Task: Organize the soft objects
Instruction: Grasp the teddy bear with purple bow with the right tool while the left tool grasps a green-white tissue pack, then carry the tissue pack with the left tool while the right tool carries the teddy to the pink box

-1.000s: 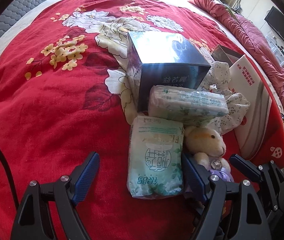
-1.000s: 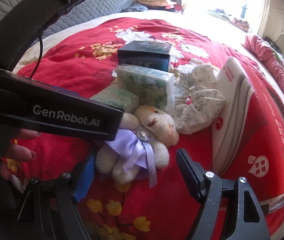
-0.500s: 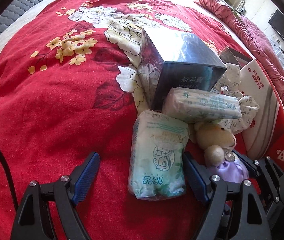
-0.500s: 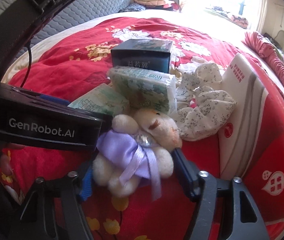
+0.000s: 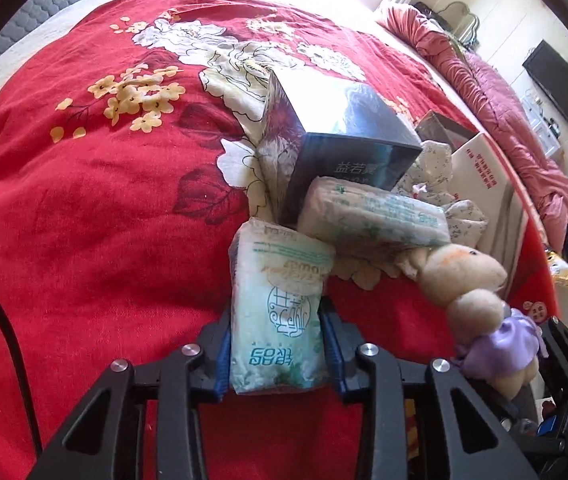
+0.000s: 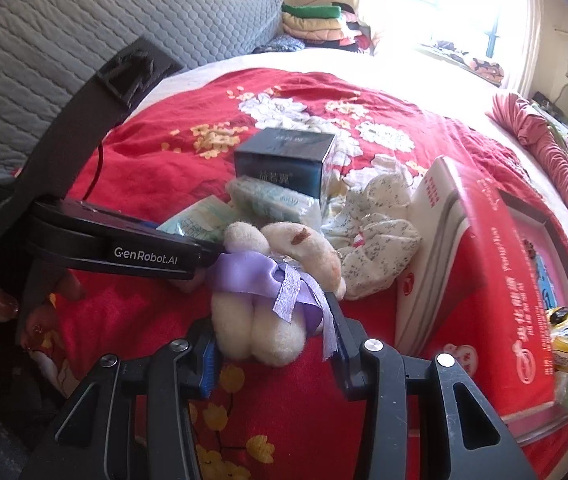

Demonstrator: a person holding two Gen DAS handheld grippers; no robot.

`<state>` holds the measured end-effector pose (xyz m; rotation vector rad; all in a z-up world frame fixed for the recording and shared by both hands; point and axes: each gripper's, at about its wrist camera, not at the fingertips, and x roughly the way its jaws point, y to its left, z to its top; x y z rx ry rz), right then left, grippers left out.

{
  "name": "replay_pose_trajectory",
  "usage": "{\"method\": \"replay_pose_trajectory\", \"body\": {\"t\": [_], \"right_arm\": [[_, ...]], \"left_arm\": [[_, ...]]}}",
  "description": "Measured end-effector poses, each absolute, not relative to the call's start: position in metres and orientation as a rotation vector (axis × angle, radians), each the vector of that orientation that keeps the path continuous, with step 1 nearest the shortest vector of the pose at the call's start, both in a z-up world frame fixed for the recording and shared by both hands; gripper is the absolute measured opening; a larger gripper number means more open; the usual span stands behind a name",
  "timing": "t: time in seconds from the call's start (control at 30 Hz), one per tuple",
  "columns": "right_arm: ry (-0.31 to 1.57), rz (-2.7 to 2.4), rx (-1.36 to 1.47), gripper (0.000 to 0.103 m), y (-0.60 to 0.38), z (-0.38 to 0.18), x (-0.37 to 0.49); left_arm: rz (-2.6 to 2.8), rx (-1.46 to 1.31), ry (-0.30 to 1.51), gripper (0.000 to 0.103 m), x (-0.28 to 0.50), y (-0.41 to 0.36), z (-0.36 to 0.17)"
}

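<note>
Your left gripper point(image 5: 278, 346) is clamped on the near end of the tissue pack point(image 5: 280, 312), one blue pad pressed into each long side. Your right gripper point(image 6: 274, 340) is clamped on the plush bear point(image 6: 280, 280) at its legs, with the purple ribbon point(image 6: 272, 280) trailing over the right pad.

Both items sit at the near edge of the cluster on the red bedspread point(image 5: 84, 220). The far end of the tissue pack lies just beside a second tissue pack point(image 5: 371, 216), which leans against the dark box point(image 5: 339, 148). The floral cloth point(image 6: 375, 240) lies just beyond the bear, next to the red-and-white box point(image 6: 483, 280).

Risks:
- The pack is soft. It may buckle and slip between the pads.
- Lifting may disturb the second pack.
- The two grippers sit close together and may collide.
- The ribbon may snag.
</note>
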<state>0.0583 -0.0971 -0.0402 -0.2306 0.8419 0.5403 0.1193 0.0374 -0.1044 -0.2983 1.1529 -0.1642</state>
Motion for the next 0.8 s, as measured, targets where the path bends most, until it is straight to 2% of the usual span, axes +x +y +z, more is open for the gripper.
{"method": "replay_pose_trajectory", "body": {"t": [0.33,0.8], "right_arm": [[0.724,0.528,-0.174,0.045,-0.128,0.004,0.041],[0.6,0.443,-0.083,0.045,-0.193,0.056,0.027]], "left_arm": [[-0.14,-0.237,1.097,0.037,0.088,0.022,-0.075],[-0.235,-0.16,0.951,0.037,0.073,-0.04,0.01]]}}
